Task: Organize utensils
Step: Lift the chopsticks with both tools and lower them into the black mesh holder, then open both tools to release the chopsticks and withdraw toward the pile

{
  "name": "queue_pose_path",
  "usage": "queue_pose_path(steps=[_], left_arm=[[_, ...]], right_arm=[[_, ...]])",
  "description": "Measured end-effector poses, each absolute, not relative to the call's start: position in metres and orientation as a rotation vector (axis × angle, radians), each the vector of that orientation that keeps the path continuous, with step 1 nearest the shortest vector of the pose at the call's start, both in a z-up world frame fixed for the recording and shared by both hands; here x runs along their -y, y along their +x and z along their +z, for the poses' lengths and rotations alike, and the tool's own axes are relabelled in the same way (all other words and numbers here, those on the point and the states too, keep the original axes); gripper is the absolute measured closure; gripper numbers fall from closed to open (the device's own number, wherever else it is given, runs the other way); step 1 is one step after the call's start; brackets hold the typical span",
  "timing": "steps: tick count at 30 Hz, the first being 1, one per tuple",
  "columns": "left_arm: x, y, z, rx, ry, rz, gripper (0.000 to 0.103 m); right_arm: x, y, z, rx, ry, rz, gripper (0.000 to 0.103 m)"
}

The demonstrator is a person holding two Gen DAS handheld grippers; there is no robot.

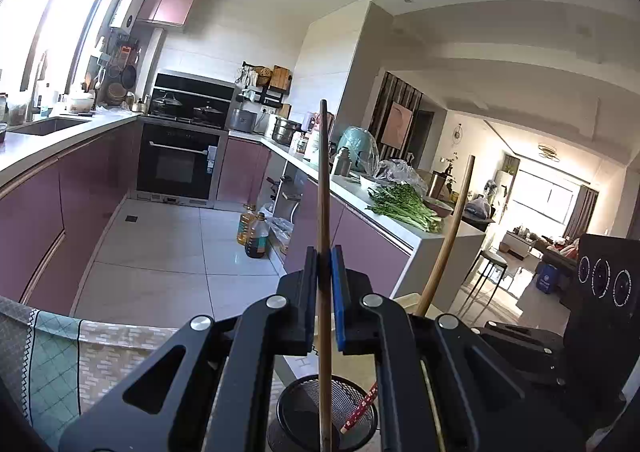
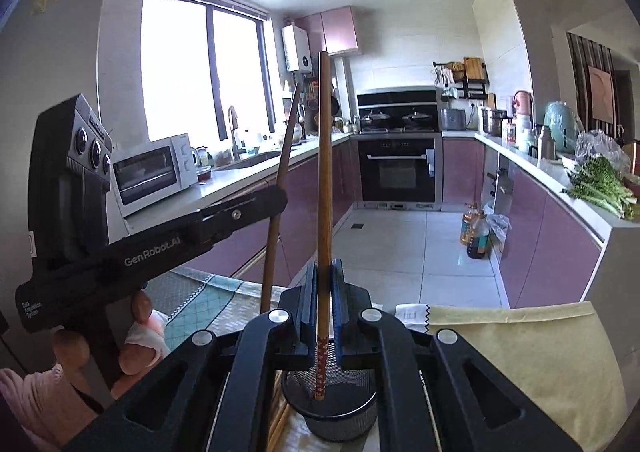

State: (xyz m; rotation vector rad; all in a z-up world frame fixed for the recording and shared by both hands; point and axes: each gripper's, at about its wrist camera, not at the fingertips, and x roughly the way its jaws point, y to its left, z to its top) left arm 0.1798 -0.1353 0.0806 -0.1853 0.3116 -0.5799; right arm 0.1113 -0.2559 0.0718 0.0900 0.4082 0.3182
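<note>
While gripped, chopsticks (image 1: 324, 211) in mesh holder (image 1: 352, 400)

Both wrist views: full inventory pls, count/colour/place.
chopsticks: 2, brown wood, one upright in each tool, tips over the holder
holder: 1, black mesh, under the tools
cloth: 1, yellow, right of the holder
greens: 1 bunch, green, right counter
oil bottles: 2, amber, on the floor
oven: 1, black, far wall
toaster oven: 1, white, left counter
left tool: black, blue pad
right tool: black
</note>
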Motion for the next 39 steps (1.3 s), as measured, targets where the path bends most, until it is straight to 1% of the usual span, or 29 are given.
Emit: queue_pose_path(steps=[9,15,20,25,27,29,33,35,36,37,38,39], left_arm=[[0.17,0.205,0.031,-0.406,-0.098,-0.542,0.095],[0.17,0.204,0.005,-0.487,-0.019,-0.569,0.095],[0.164,0.208,0.001,-0.534,0.009,-0.585,0.095],[0.168,0.221,0.004,-0.586,0.041,-0.595,0.094],[0.164,0.221,0.007,-0.582,0.048,-0.6,0.095],[0.164,0.22,0.011,-0.585,0.06,-0.611,0.096],[0.163,0.223,0.013,-0.636,0.052,-0.629,0.096],[0.161,0.226,0.01,-0.65,0.052,-0.61,0.095],[0.159,0.226,0.009,-0.653,0.048,-0.601,0.094],[0.156,0.226,0.009,-0.654,0.038,-0.596,0.091],[0.152,0.224,0.009,-0.652,0.03,-0.593,0.082],[0.147,0.219,0.011,-0.639,0.03,-0.581,0.077]], right_arm=[[0.255,0.135,0.033,-0.528,0.095,0.308,0.098],[0.248,0.139,0.015,-0.61,0.09,0.316,0.097],[0.248,0.151,0.002,-0.66,0.084,0.3,0.096],[0.253,0.156,-0.002,-0.664,0.113,0.278,0.096],[0.254,0.155,-0.001,-0.659,0.119,0.281,0.093],[0.254,0.151,0.0,-0.652,0.12,0.282,0.085],[0.257,0.145,0.003,-0.64,0.123,0.284,0.081],[0.259,0.141,0.005,-0.63,0.128,0.284,0.076],[0.26,0.138,0.006,-0.625,0.13,0.284,0.076],[0.26,0.134,0.008,-0.619,0.132,0.288,0.076],[0.261,0.129,0.01,-0.61,0.134,0.296,0.075],[0.261,0.123,0.012,-0.598,0.132,0.308,0.075]])
